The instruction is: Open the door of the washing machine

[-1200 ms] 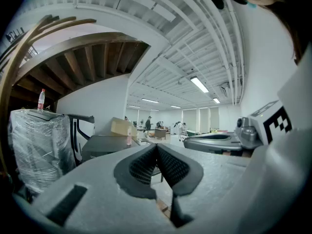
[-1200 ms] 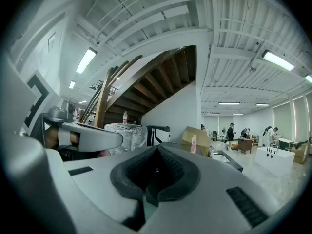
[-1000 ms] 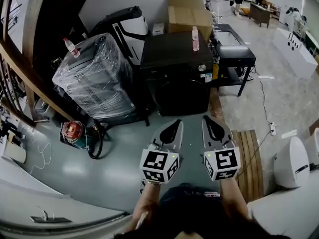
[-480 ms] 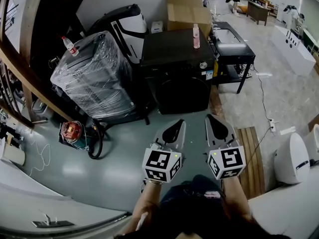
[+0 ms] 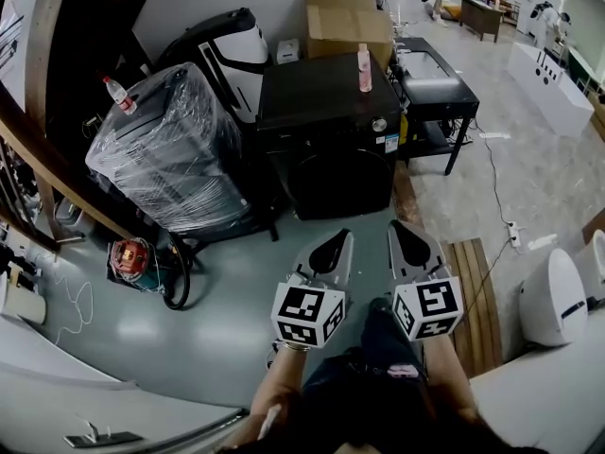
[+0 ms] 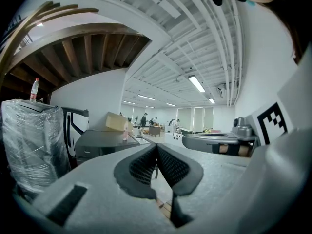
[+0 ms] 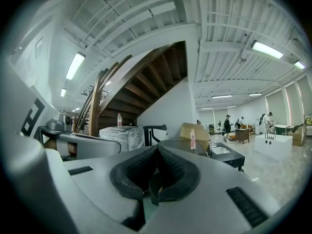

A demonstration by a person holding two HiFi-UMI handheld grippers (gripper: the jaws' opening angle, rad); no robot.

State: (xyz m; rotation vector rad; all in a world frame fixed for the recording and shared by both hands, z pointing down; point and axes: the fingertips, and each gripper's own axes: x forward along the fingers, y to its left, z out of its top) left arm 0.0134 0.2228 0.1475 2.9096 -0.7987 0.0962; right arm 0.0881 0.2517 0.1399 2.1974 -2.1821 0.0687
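Facing one washing machine, seemingly shut; left tool, right tool closed.

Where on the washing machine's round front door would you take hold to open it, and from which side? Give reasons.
Probably the rim of the round door, approached level from the front: the door faces the person, shut in the washing machine. Which edge has the handle is too dark to tell.
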